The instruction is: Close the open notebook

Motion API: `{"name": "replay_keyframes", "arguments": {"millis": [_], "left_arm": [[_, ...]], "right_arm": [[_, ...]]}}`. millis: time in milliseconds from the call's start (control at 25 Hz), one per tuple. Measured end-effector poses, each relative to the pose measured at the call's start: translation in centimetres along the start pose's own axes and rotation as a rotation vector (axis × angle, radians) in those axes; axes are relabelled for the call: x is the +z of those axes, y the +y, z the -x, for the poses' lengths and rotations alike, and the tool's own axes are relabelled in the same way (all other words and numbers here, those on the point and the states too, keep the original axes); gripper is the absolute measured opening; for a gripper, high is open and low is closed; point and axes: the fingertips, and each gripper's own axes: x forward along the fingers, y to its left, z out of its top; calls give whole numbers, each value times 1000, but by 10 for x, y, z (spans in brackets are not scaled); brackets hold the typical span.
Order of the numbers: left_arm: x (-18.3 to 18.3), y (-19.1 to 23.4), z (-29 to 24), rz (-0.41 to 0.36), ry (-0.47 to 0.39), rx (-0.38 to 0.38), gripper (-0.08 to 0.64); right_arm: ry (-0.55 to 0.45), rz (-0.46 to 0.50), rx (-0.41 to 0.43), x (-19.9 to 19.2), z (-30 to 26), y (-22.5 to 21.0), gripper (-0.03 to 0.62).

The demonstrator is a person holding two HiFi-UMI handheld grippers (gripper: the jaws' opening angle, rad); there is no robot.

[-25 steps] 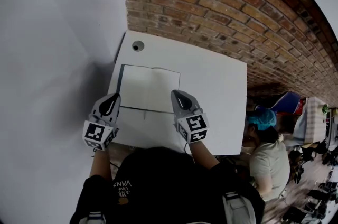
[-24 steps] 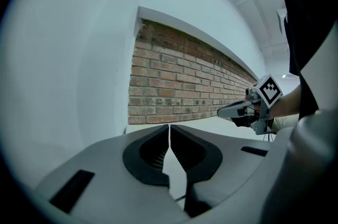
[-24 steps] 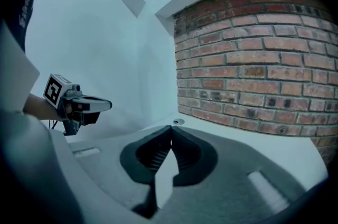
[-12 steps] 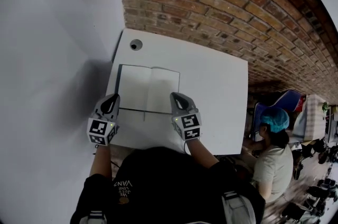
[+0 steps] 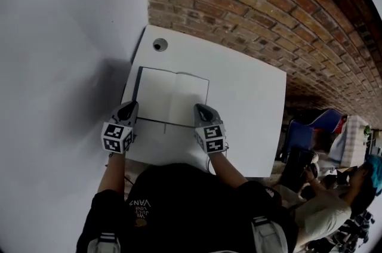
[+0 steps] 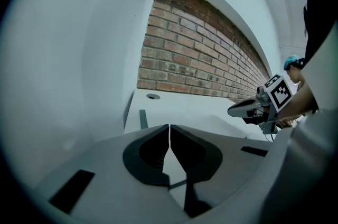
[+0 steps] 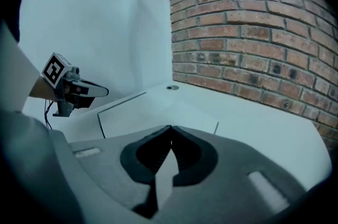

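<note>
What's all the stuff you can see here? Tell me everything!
open white-paged notebook: one, white, flat on the table's left part
square white table: one, white, against the brick wall
round cable hole: one, grey, table's far left corner
red brick wall: one, red-brown, behind the table
plain white wall: one, white, left of the table
left gripper: one, grey, shut, by the notebook's near left corner
right gripper: one, grey, shut, by the notebook's near right corner

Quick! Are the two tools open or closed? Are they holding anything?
Left tool: closed, holding nothing.
Right tool: closed, holding nothing.
</note>
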Motion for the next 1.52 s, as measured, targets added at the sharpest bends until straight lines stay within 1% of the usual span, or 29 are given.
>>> {"name": "replay_keyframes", "arguments": {"millis": [160, 240, 440, 680, 720, 760, 800, 1000, 1200, 1280, 1520], "left_arm": [[-7, 3, -8, 42, 22, -7, 9], [-12, 5, -11, 54, 36, 3, 9], [-24, 18, -18, 76, 98, 67, 11], [-25, 30, -24, 77, 134, 124, 17], [-26, 31, -25, 82, 142, 126, 35], [-27, 31, -26, 89, 151, 127, 84], [-28, 31, -28, 96, 162, 126, 108], [-36, 29, -34, 111, 233, 122, 170], [-42, 28, -38, 109, 294, 128, 184], [-42, 28, -39, 118, 310, 131, 184], [-41, 24, -40, 165, 317, 131, 183]], "right_arm": [[34, 6, 4, -10, -12, -2, -2], [52, 8, 4, -17, -15, -2, -2], [79, 10, 9, -26, -21, -2, -2], [120, 9, 16, -36, -26, 0, -2], [126, 9, 16, -38, -26, 0, -2], [131, 9, 16, -39, -27, 0, -2], [135, 10, 16, -40, -27, 0, -2], [144, 23, 13, -42, -28, -1, -2], [135, 66, 7, -43, -29, 0, -2], [127, 61, 1, -43, -28, 0, -2], [107, 40, -18, -44, -29, -2, -2]]}}
